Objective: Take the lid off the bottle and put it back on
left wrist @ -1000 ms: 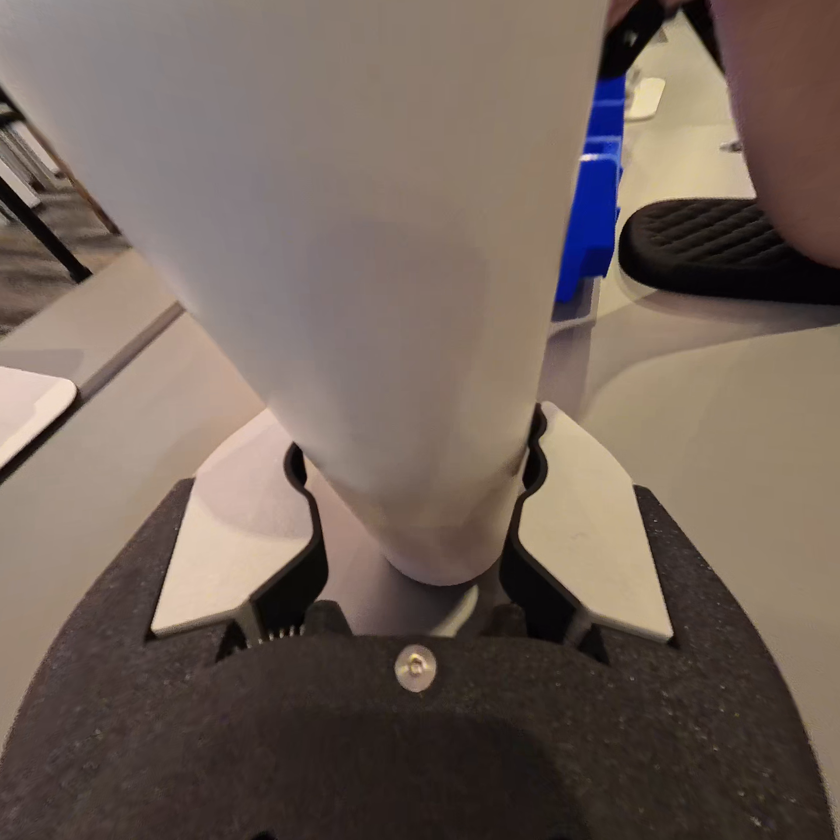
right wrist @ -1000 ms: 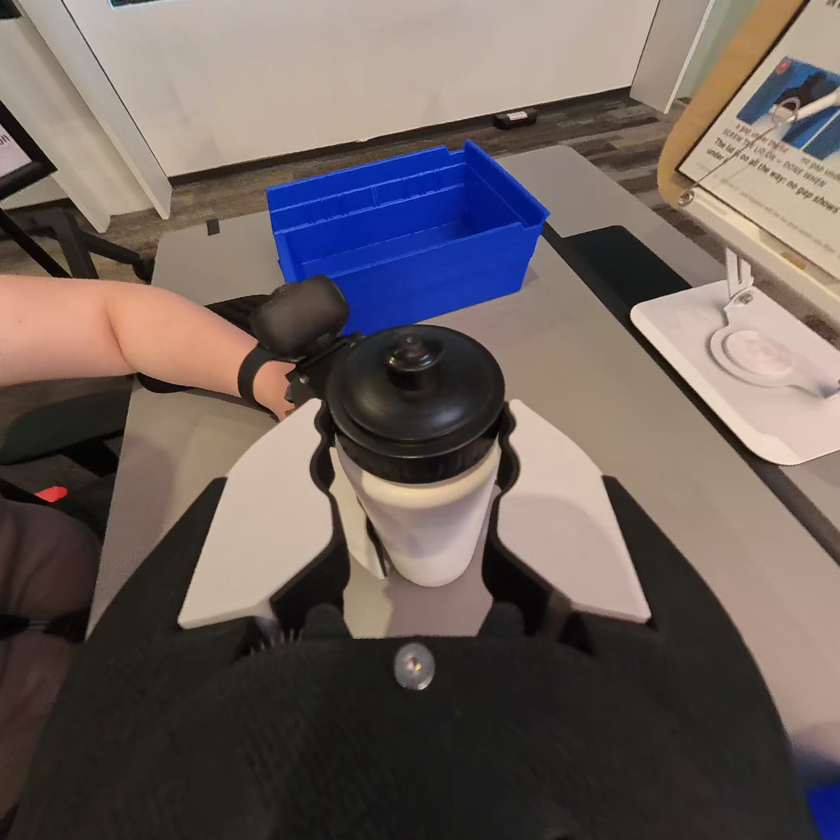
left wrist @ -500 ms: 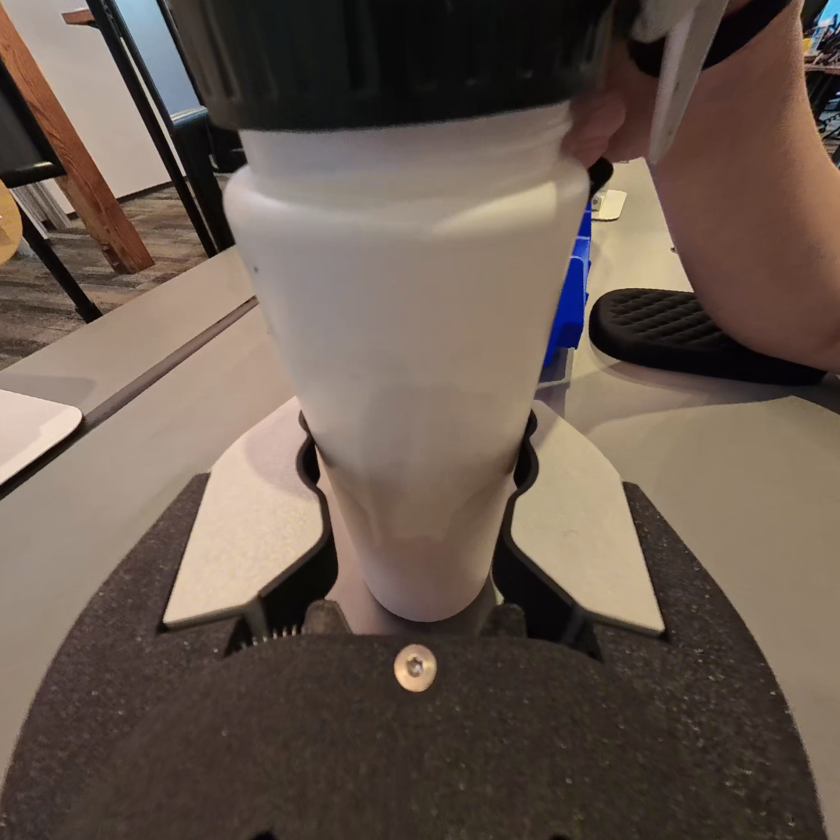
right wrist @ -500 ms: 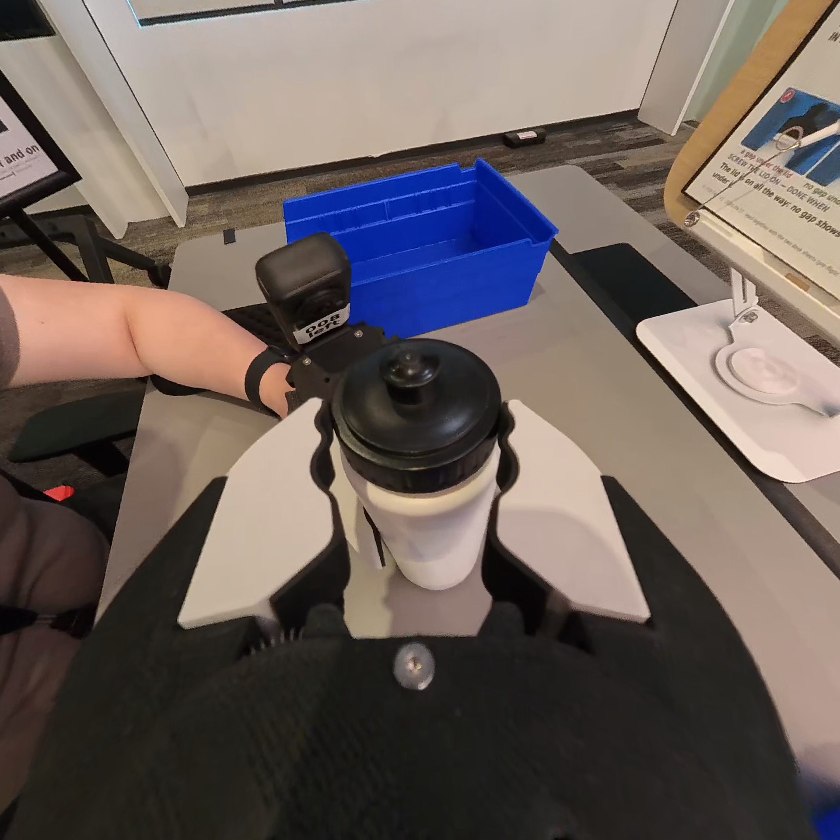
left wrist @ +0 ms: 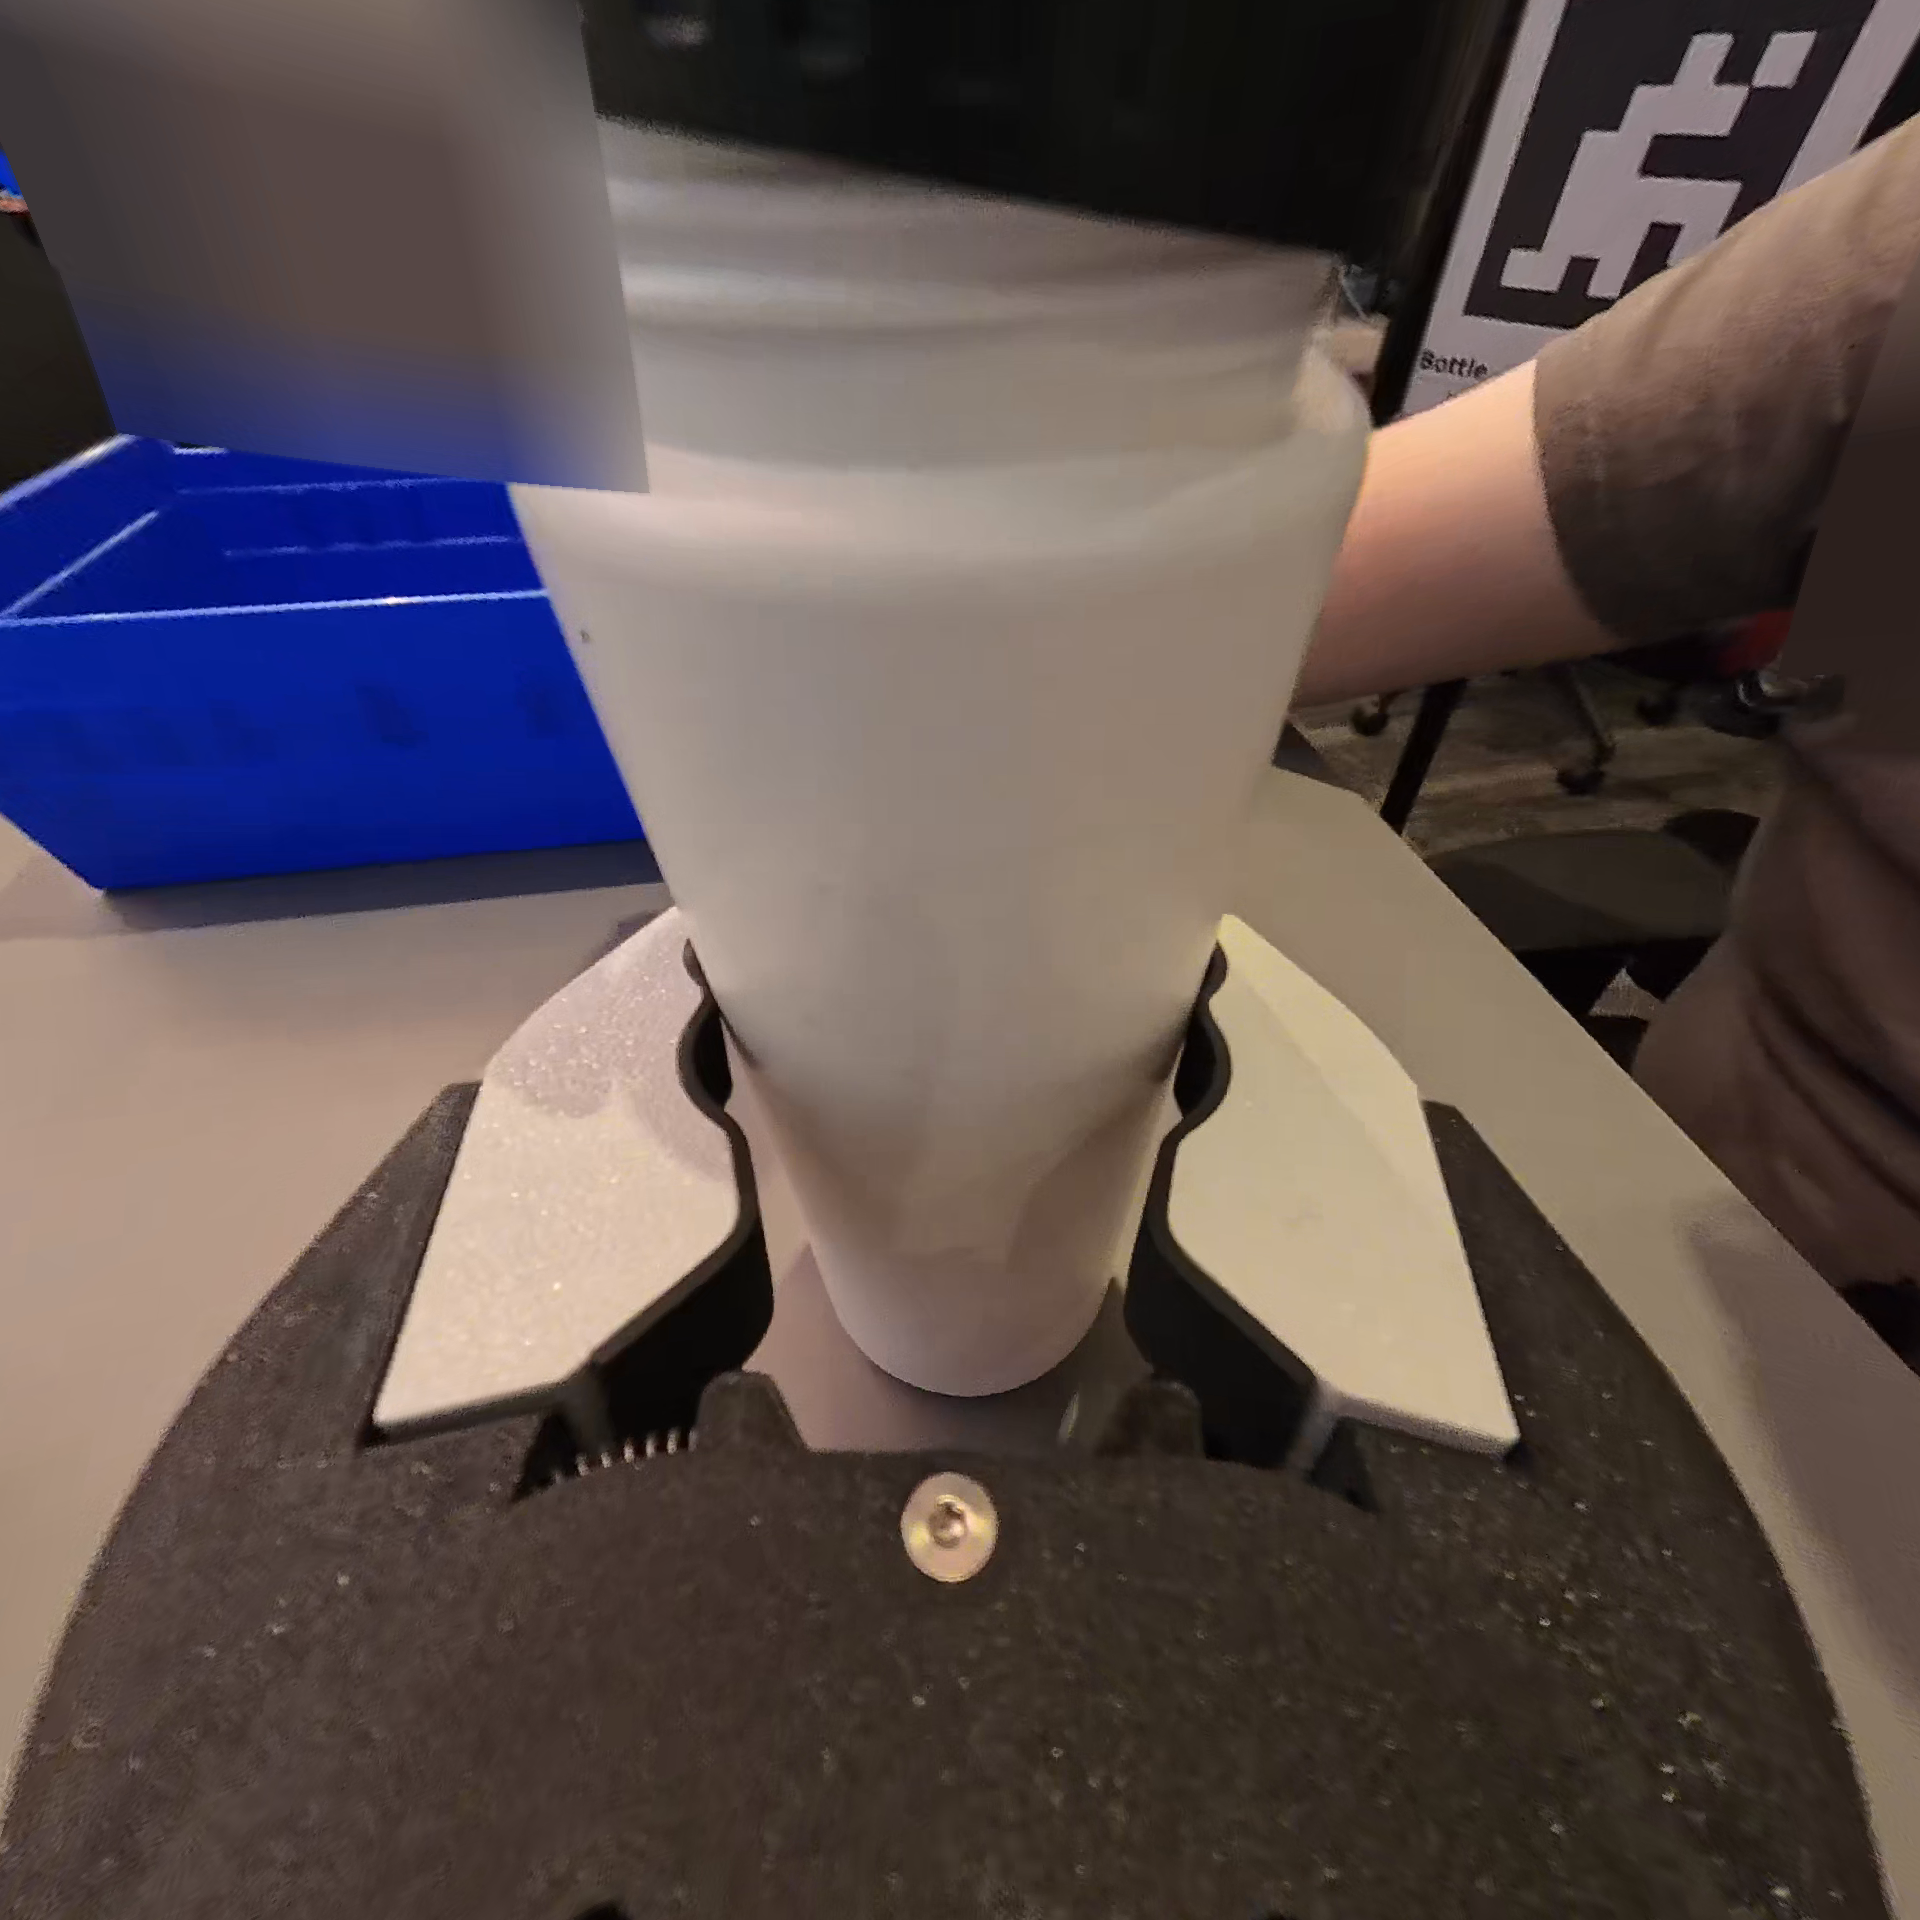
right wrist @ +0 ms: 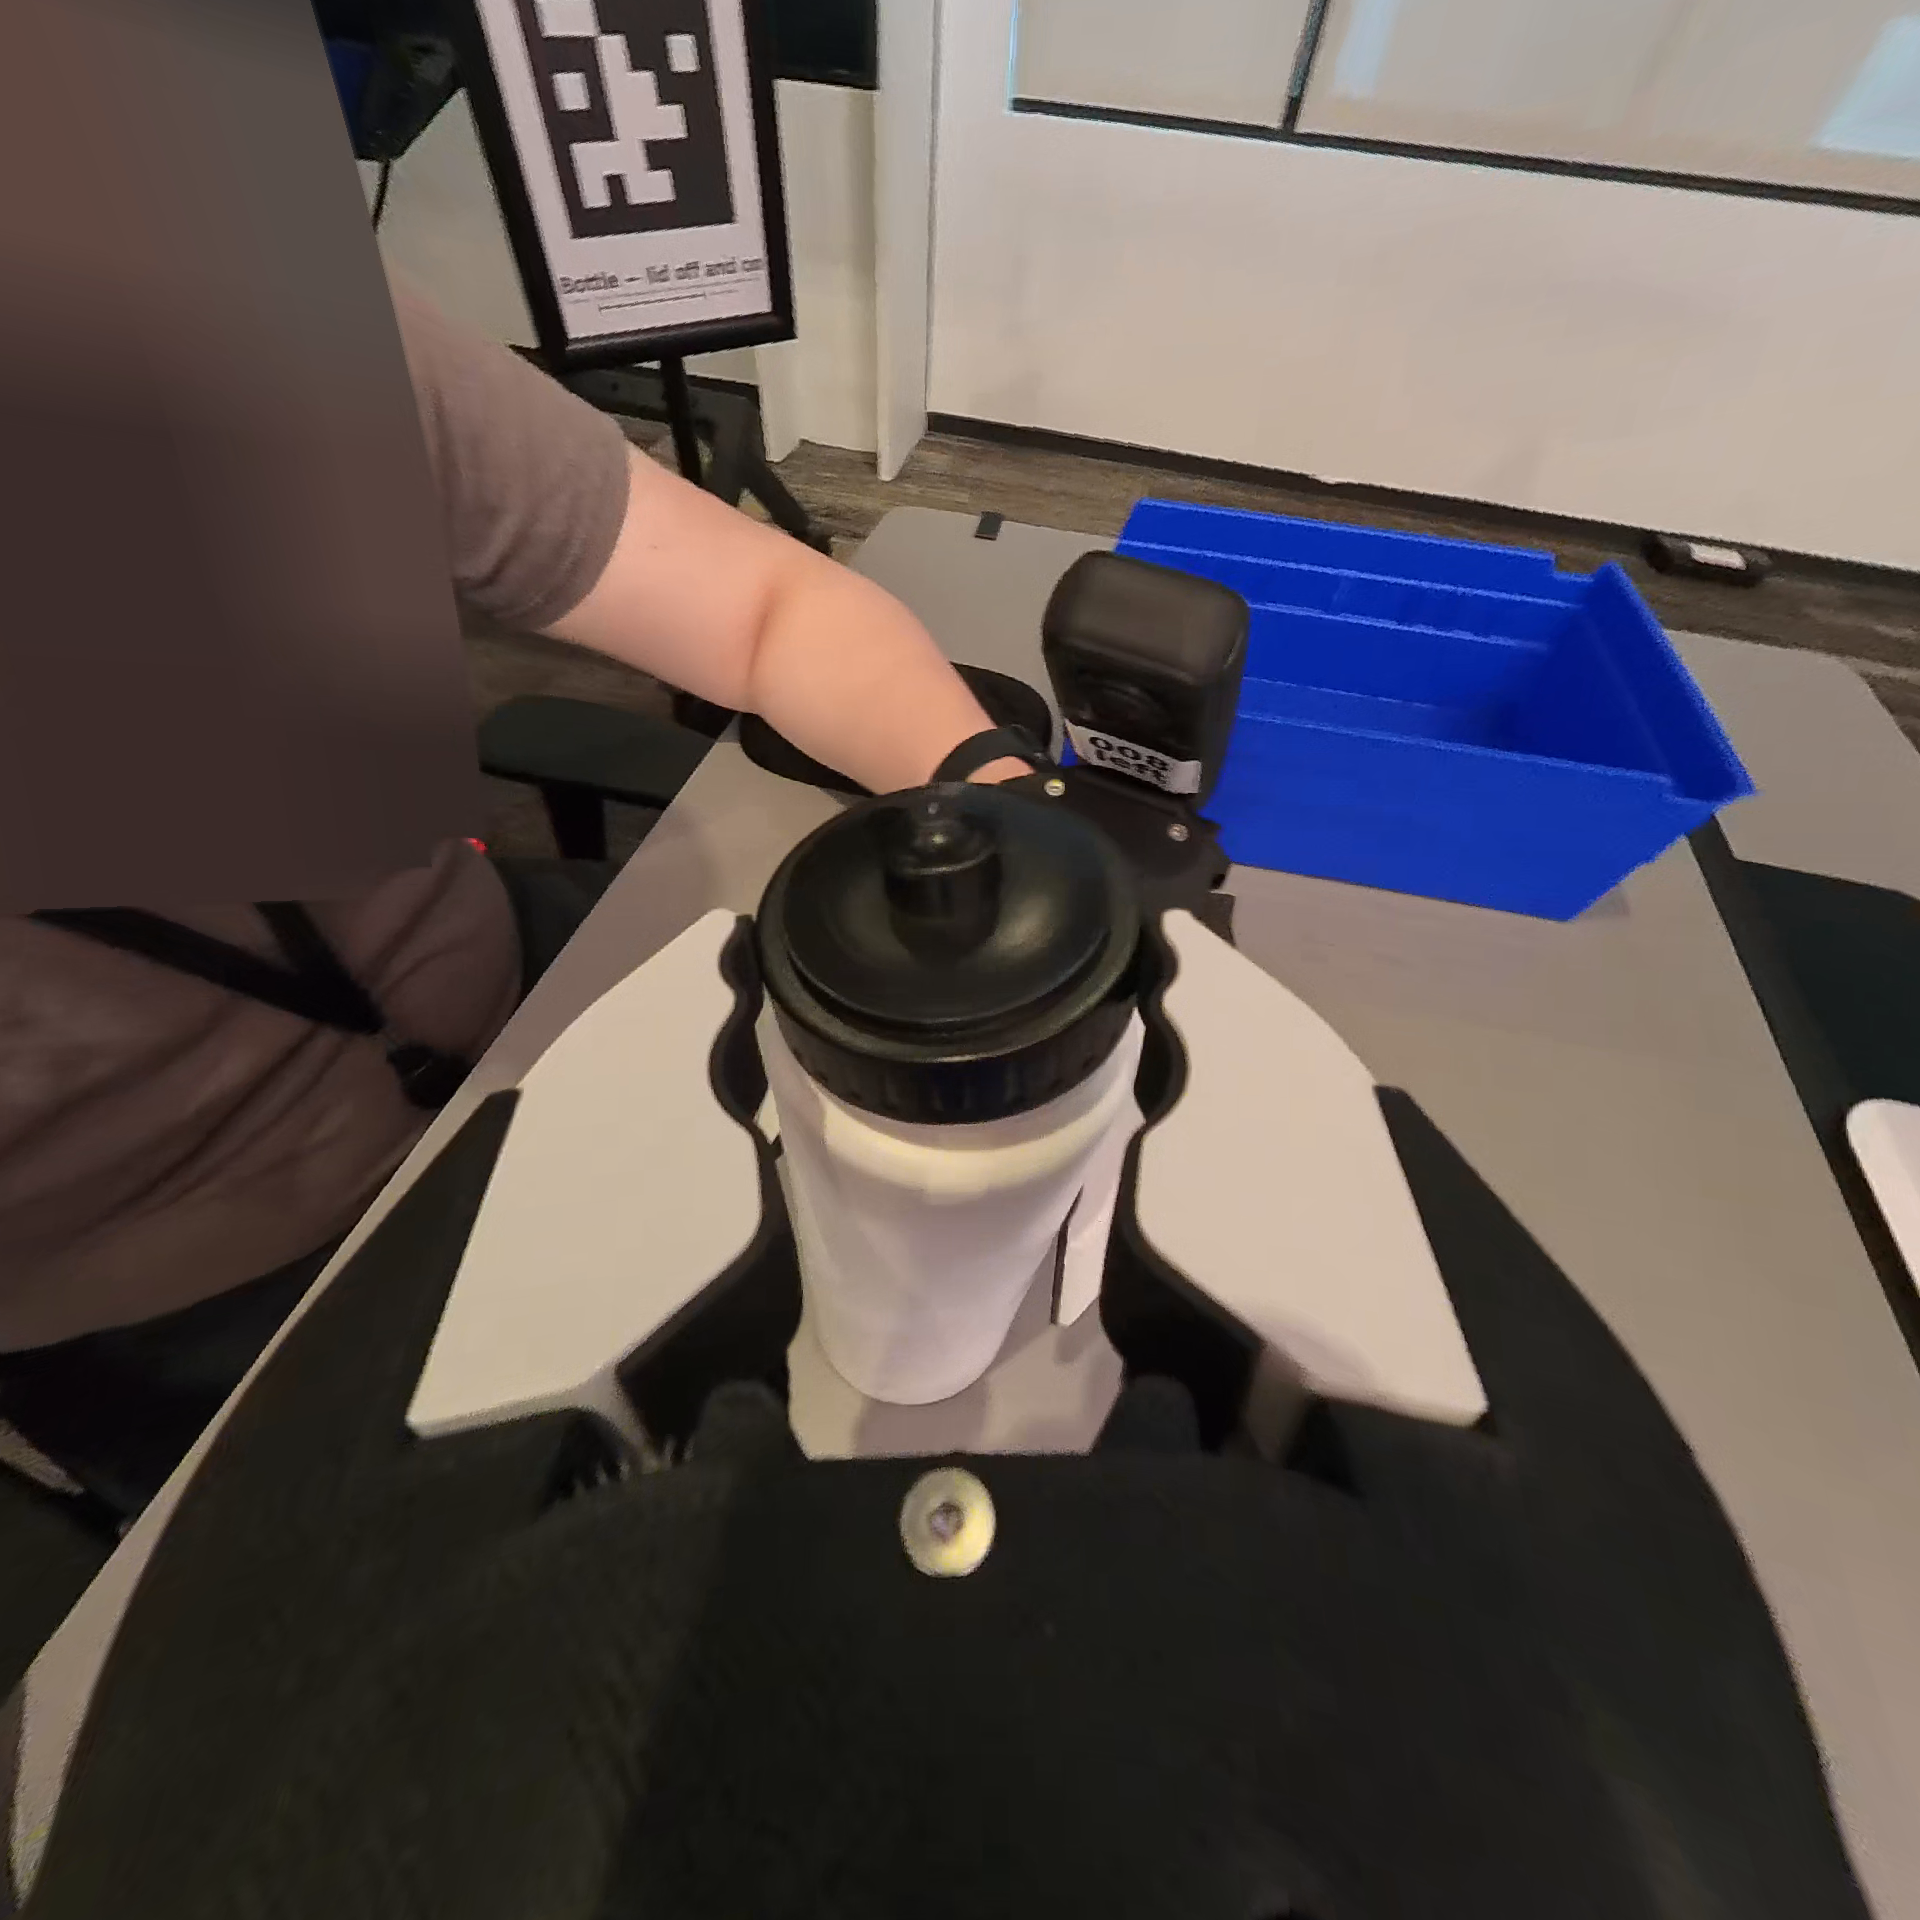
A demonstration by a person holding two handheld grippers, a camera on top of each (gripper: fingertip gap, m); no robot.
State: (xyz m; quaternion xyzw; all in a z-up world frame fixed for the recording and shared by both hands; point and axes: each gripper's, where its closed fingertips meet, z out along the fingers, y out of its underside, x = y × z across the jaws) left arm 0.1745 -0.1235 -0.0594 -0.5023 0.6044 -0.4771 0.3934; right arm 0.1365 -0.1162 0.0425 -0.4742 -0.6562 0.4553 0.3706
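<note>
A white bottle [left wrist: 935, 779] stands upright on the grey table [left wrist: 260, 1039]. My left gripper [left wrist: 951, 997] is shut on its lower body, one finger on each side. The black lid [right wrist: 945, 966], with a spout on top, sits on the bottle [right wrist: 925, 1247]. My right gripper [right wrist: 948, 971] is shut on the lid, its fingers pressed against the lid's rim from both sides. The lid's lower edge [left wrist: 1039, 94] shows at the top of the left wrist view. The left gripper's body and camera [right wrist: 1143, 675] stand just behind the lid.
A blue bin [right wrist: 1455, 727] sits on the table beyond the bottle; it also shows in the left wrist view [left wrist: 260, 675]. A person's arm [right wrist: 810, 665] reaches across to the left gripper. A sign on a stand [right wrist: 634, 156] stands behind. A white tray edge [right wrist: 1886, 1195] is at the right.
Both views have swung around the bottle. The left gripper's camera has shifted from the lid's left to its right in the right wrist view. Both grips have held.
</note>
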